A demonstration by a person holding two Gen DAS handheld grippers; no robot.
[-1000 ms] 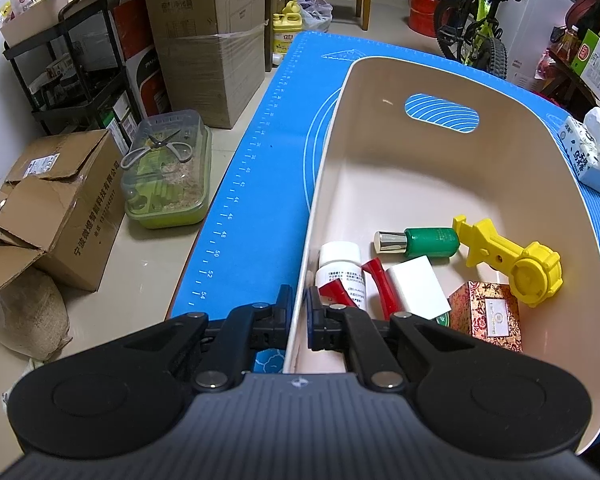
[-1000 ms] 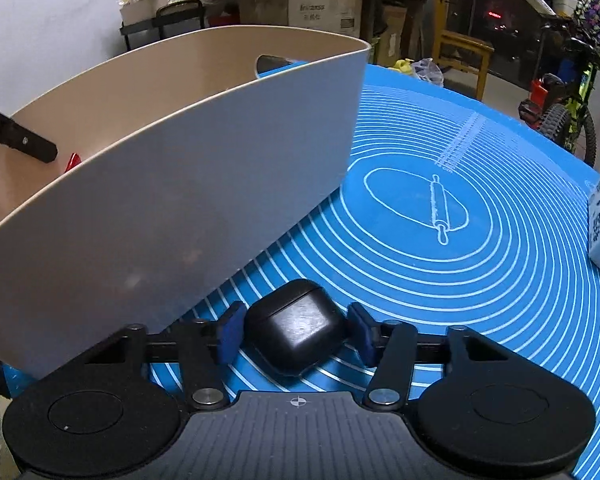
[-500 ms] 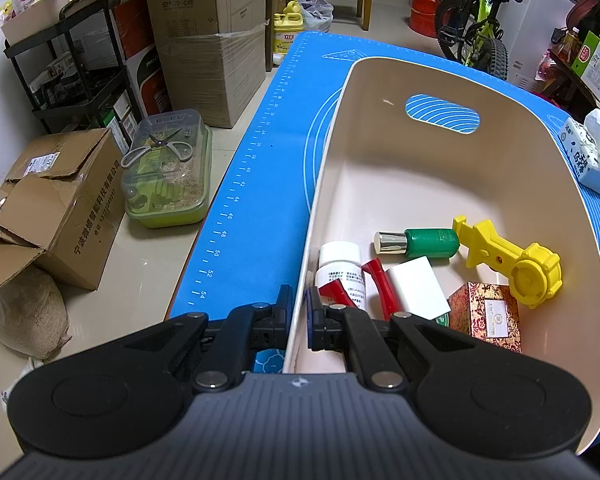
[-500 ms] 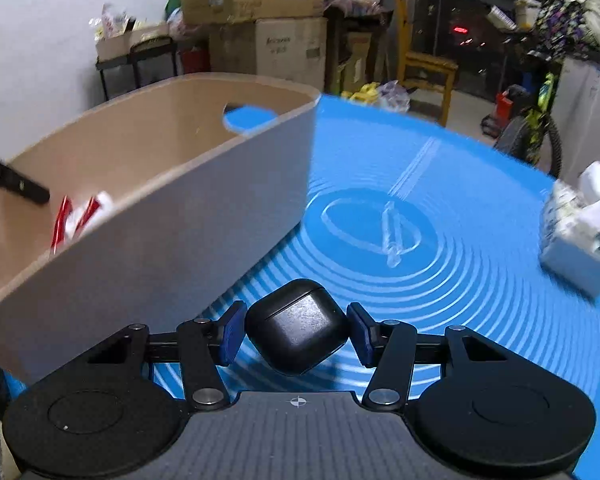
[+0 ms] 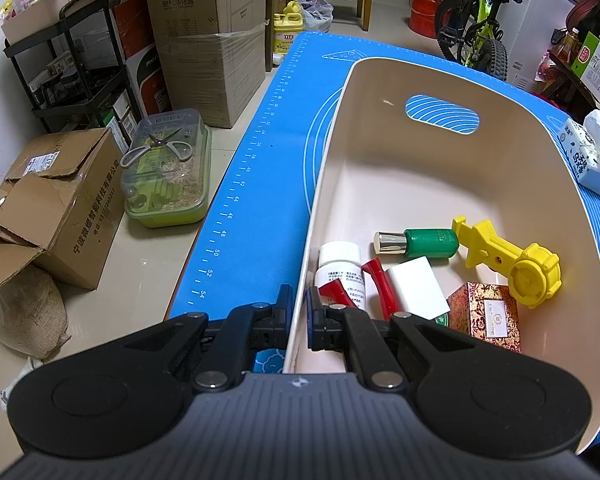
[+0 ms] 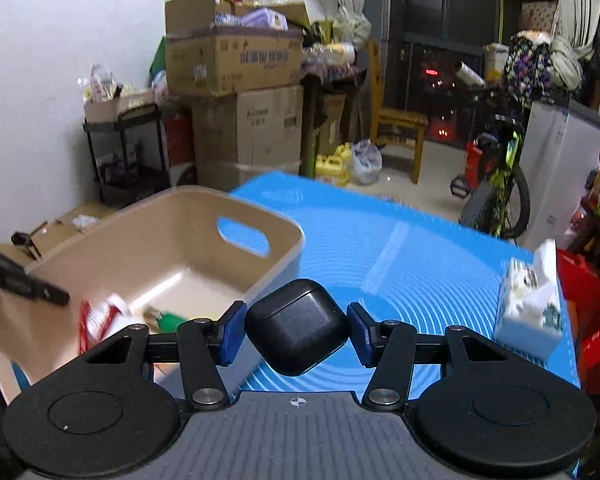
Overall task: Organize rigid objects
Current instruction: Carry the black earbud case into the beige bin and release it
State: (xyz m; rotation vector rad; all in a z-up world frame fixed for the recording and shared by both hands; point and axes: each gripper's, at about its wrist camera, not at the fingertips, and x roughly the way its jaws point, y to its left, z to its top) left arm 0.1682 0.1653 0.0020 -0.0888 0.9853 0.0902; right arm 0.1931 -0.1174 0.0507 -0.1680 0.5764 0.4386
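Left gripper: clamped on the near wall of the bin, one finger outside, one inside; it steadies the bin on the mat.
Right gripper: grasping the black case across its sides, pads on both flanks, held in the air beside the bin, above rim level.
Case position: not yet over the bin; it hangs over the mat, just outside the right wall.
Bin contents: white bottle, green bottle, yellow tool, red handles, white block, patterned box, all crowded at the near end; far end bare.
Bystander: tissue pack on the mat, well apart.
Risk 1: the case is smooth and rounded; a loose or tilted grip could let it slip out short of the rim.
Risk 2: a low approach could strike the right wall and shove the bin against the left grip.
Risk 3: release over the crowded end could make the case bounce or lodge on the tool; the bare far end looks safer.
Risk 4: right view is blurred, so clearance to the rim cannot be judged closely.
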